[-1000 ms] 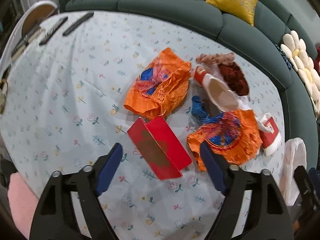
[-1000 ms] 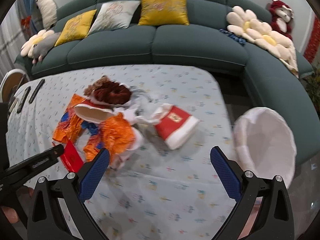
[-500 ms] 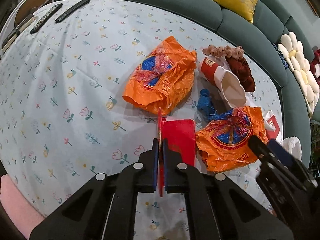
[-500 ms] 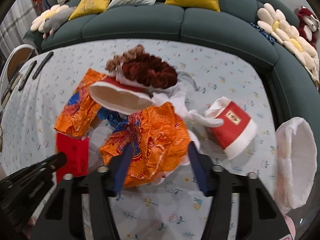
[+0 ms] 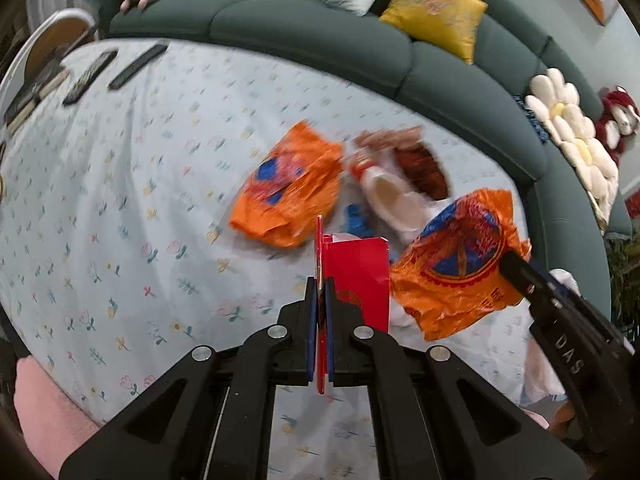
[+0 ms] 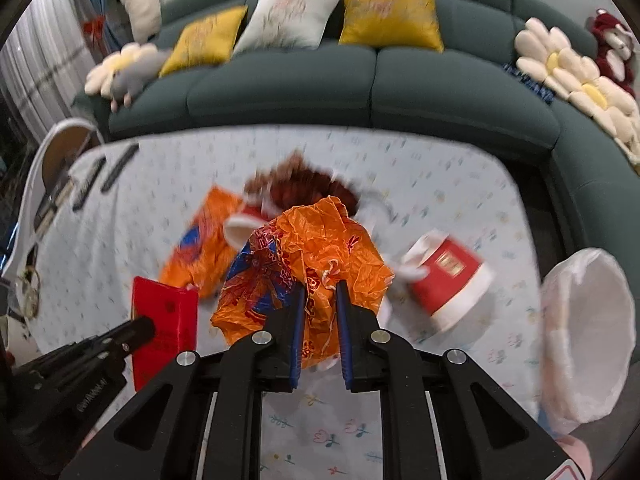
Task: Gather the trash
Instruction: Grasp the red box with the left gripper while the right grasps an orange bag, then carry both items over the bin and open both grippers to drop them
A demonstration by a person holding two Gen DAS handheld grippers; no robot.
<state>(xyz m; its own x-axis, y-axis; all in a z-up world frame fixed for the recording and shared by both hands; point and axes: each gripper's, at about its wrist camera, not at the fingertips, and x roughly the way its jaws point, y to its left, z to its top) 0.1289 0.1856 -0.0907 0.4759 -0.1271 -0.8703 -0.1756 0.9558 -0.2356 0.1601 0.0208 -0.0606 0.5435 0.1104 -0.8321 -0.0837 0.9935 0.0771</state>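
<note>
My left gripper (image 5: 319, 292) is shut on a flat red box (image 5: 356, 276) and holds it above the floral tablecloth (image 5: 120, 200); the box also shows in the right wrist view (image 6: 164, 320). My right gripper (image 6: 319, 300) is shut on a crumpled orange plastic bag (image 6: 312, 248), lifted off the table; this bag also shows in the left wrist view (image 5: 460, 268). A second orange bag (image 5: 288, 192) lies on the table, with a tipped white-and-red paper cup (image 5: 392, 196), a dark red scrunchie (image 5: 424, 168) and a blue scrap (image 5: 356, 216) beside it.
A red-and-white paper cup (image 6: 448, 280) lies on its side at the right. A white bin bag (image 6: 588, 336) hangs open past the table's right edge. Remote controls (image 5: 112, 68) lie at the far left. A green sofa (image 6: 360, 92) curves behind the table.
Both grippers closed, the left on the red box, the right on the orange bag, and both have lifted their loads off the table.
</note>
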